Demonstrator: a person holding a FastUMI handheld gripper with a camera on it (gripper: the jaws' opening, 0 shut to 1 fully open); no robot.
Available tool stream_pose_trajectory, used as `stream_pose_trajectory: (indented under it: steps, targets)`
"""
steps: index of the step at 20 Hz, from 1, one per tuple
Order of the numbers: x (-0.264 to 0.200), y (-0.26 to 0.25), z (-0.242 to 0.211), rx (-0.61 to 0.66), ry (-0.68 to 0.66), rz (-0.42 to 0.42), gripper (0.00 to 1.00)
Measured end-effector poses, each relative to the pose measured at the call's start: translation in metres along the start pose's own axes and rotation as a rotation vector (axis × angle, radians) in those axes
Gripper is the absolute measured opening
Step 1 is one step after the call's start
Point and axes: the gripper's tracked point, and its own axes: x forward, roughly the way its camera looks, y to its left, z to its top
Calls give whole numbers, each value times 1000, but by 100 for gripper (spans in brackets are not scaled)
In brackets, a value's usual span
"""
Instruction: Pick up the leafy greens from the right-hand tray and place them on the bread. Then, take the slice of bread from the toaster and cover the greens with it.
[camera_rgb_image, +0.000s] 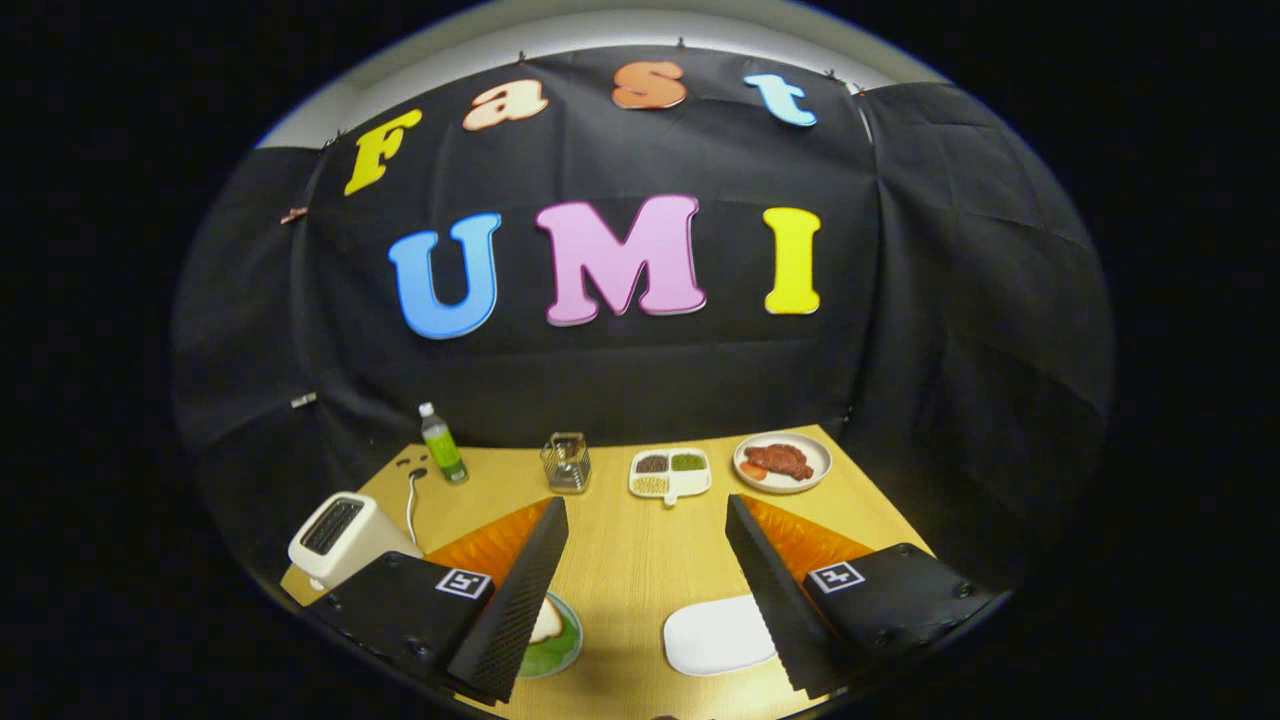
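A: Leafy greens (552, 655) are being seen on the green plate (568, 650), under a slice of bread (545, 622), just inside the left finger (515, 600). How are they being placed against the toaster?

B: The toaster (340, 538) is being taken as the landmark. It is standing at the table's (630, 560) near left corner, and its slot is being shown dark; whether a slice is sitting in it cannot be told. The green plate is lying to the right of the toaster and nearer the camera, partly hidden by the left finger.

A: And what is being seen behind the toaster?

B: A cord (411, 500) is running up from it. A green bottle (441, 444) is standing behind and slightly right of the toaster, near the wall. Farther right of the toaster, a metal holder (567, 462) is standing, then a divided dish (669, 474) of small fillings, then a round plate (782, 463) with a reddish-brown food on it.

A: What of the right-hand tray?

B: A white tray (715, 635) is lying well right of the toaster, touching the inner side of the right finger (770, 590) in the view, and its surface is being shown bare.

A: How is the gripper (647, 520) being held?

B: It is being held wide apart above the table, with nothing being gripped between the fingers.
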Motion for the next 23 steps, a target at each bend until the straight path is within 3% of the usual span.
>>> stream_pose_trajectory:
  steps: [5, 10, 15, 23]
  targets:
    - [-19, -65, 39, -53, -87, -13, 99]
    - [-29, -105, 39, -101, -89, 29, 98]
    - [-25, -121, 26, -94, -68, 106, 98]
    - [-22, -144, 17, -91, -55, 141, 99]
